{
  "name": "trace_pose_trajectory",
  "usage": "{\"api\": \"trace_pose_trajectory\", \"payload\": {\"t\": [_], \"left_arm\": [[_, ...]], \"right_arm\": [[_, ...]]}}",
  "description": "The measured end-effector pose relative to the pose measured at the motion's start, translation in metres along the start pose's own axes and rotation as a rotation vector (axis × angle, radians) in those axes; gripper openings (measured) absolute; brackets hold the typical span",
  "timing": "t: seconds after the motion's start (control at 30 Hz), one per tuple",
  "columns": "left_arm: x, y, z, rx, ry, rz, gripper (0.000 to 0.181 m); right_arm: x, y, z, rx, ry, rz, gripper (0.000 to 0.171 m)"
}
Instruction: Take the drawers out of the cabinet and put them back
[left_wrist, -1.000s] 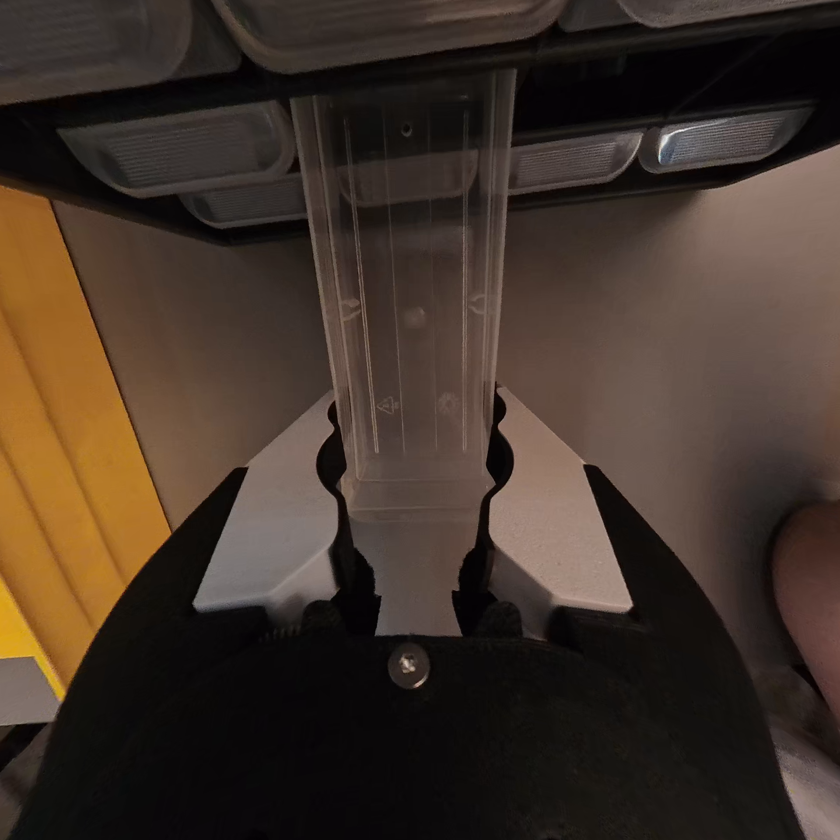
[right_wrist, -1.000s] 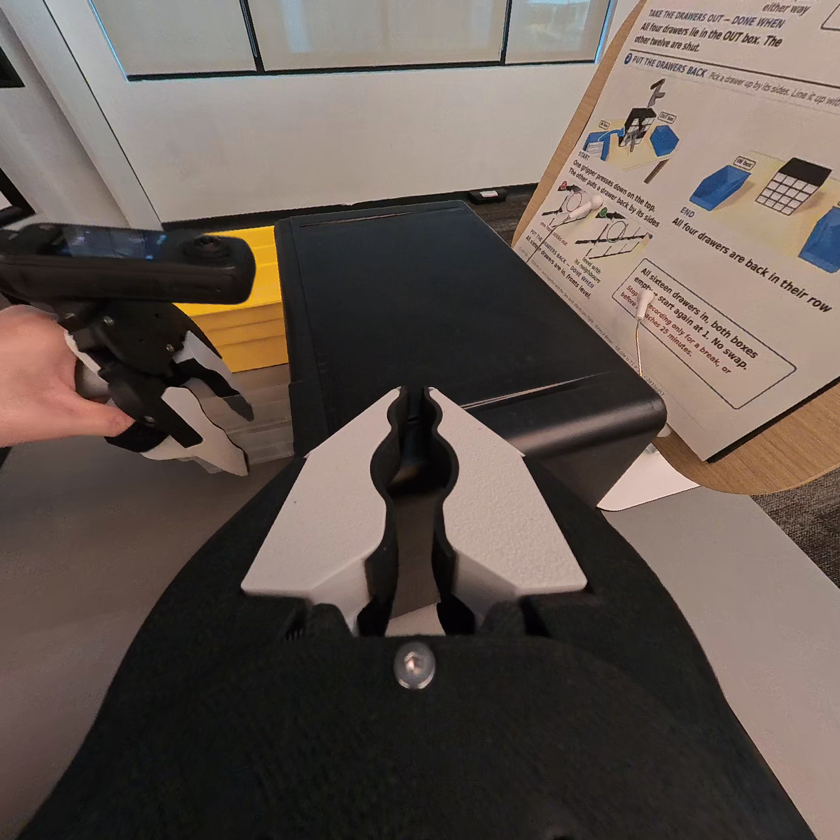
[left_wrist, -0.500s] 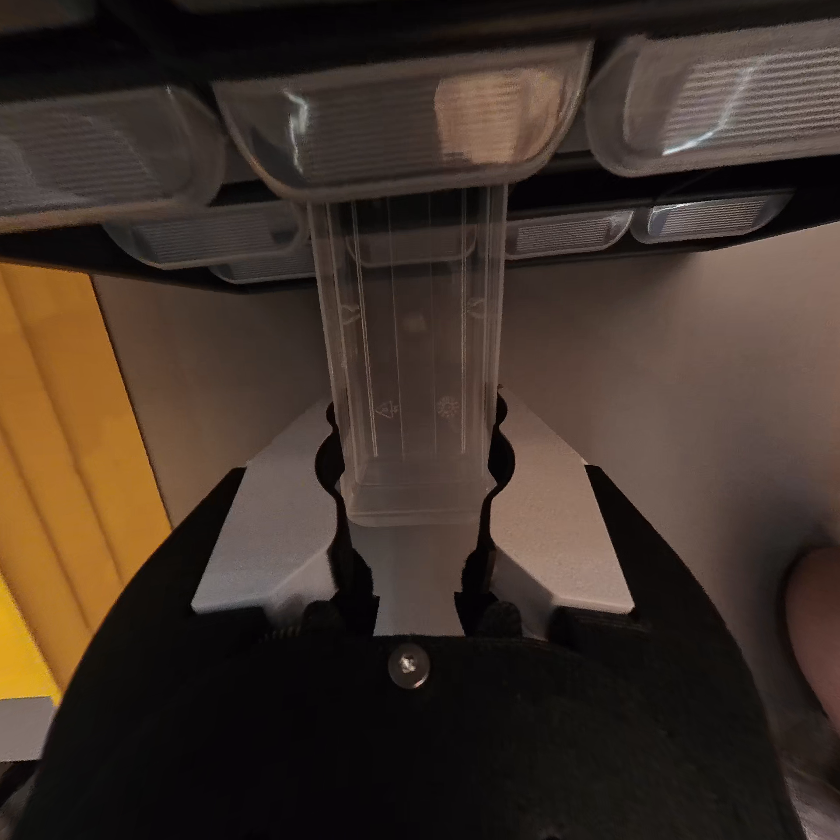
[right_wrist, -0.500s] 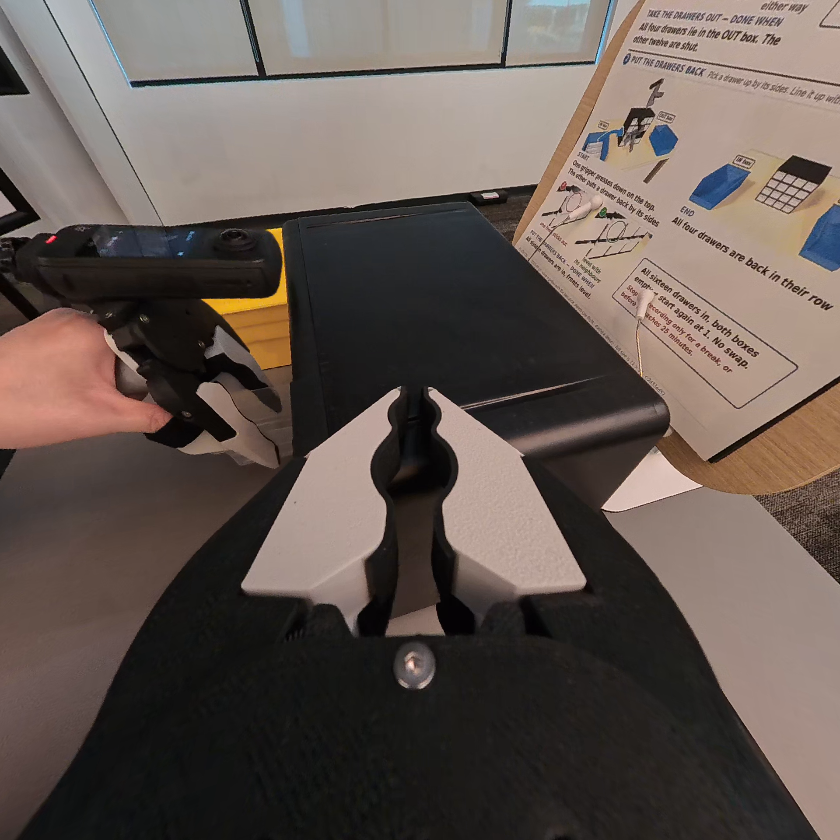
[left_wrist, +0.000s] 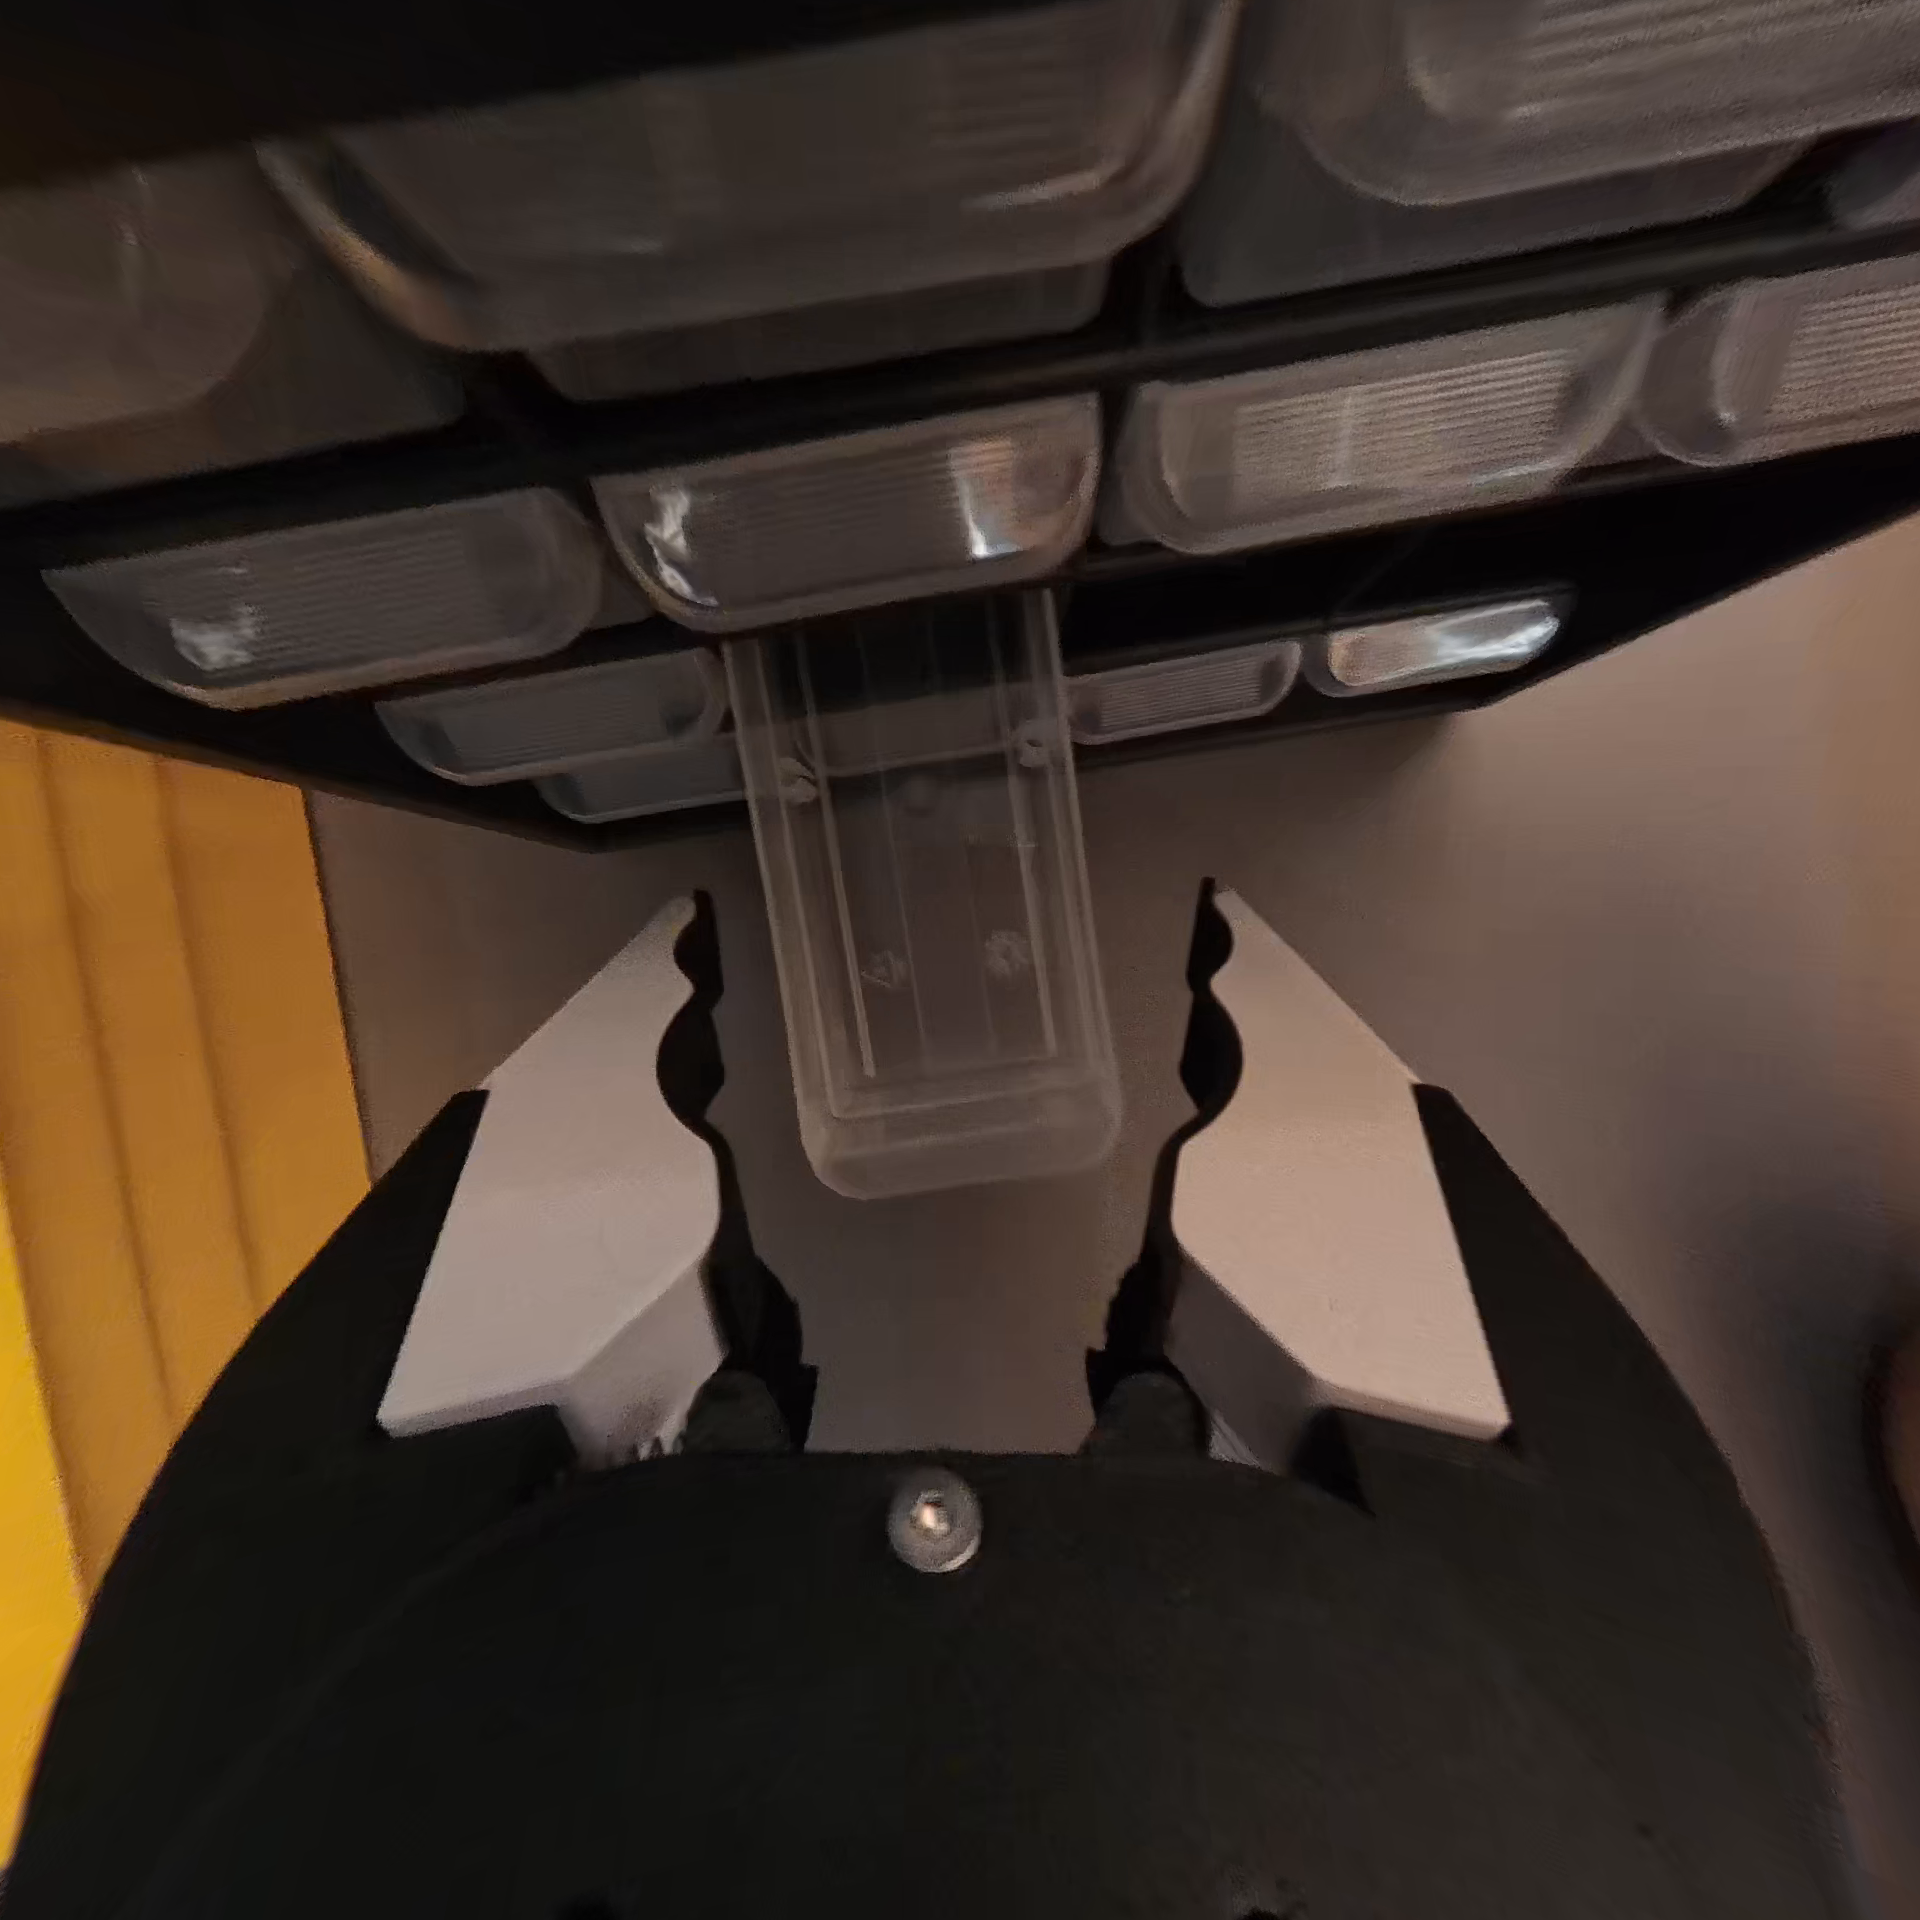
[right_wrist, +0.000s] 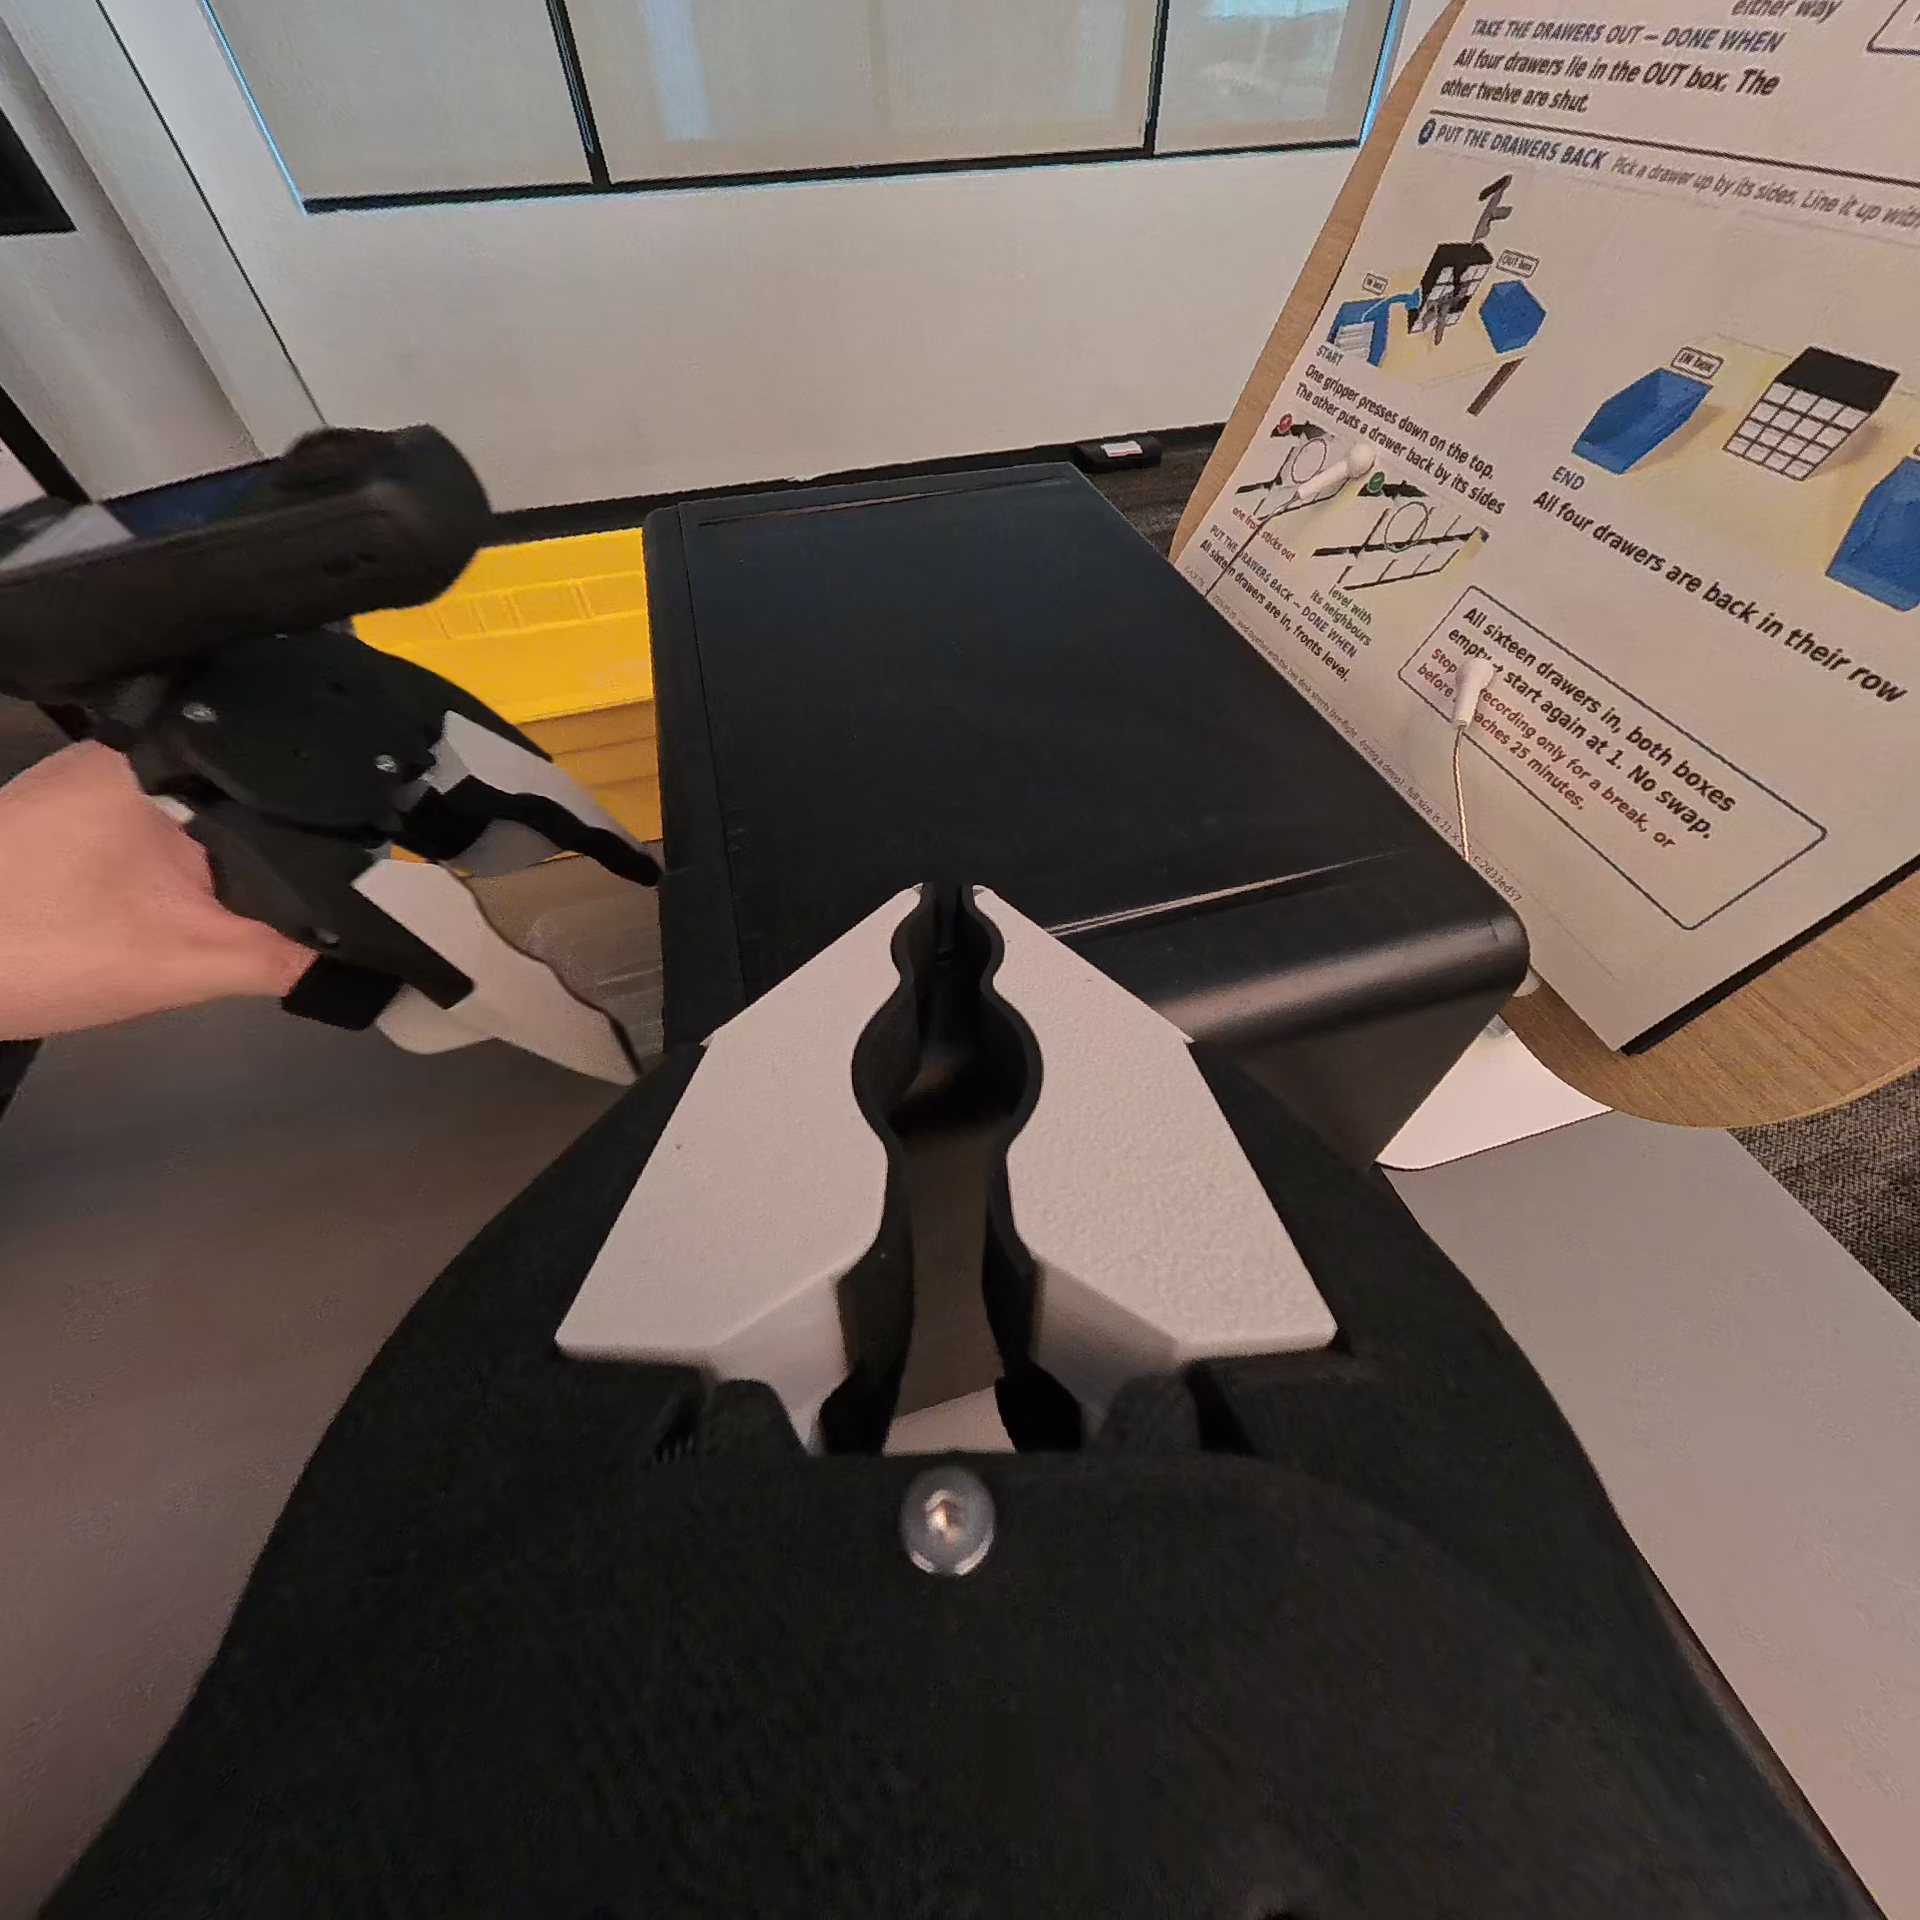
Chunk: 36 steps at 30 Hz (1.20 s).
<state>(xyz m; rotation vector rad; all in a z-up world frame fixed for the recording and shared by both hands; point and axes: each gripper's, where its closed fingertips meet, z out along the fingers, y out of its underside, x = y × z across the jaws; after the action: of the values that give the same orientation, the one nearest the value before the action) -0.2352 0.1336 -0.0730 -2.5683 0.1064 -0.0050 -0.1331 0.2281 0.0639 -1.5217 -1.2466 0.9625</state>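
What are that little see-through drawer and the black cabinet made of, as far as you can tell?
The drawer looks like clear moulded plastic: glossy, with the grey table showing through it and raised ribs along its underside. The cabinet looks like black plastic with a smooth, slightly satin top and rounded moulded edges, though painted metal can't be ruled out.

The left wrist view sits close against the cabinet (left_wrist: 260, 758) front, looking along a part-inserted drawer (left_wrist: 935, 935). The right wrist view looks from above the cabinet's near top edge across its top toward the wall (right_wrist: 831, 343). Both share the cabinet.
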Motion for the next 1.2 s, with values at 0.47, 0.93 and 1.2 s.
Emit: {"api": "trace_pose_trajectory", "payload": {"t": [0.47,0.93,1.2], "left_arm": [[0.019,0.028,-0.086,0.866,-0.286,0.469,0.057],[-0.002,0.042,-0.037,0.685,-0.581,1.043,0.016],[0.006,0.037,-0.034,0.731,-0.679,1.203,0.007]], "right_arm": [[0.0,0.0,0.001,-0.006,0.009,-0.003,0.002],[0.0,0.0,0.001,0.001,0.001,0.006,0.002],[0.0,-0.001,0.002,0.004,-0.005,0.012,0.002]]}}
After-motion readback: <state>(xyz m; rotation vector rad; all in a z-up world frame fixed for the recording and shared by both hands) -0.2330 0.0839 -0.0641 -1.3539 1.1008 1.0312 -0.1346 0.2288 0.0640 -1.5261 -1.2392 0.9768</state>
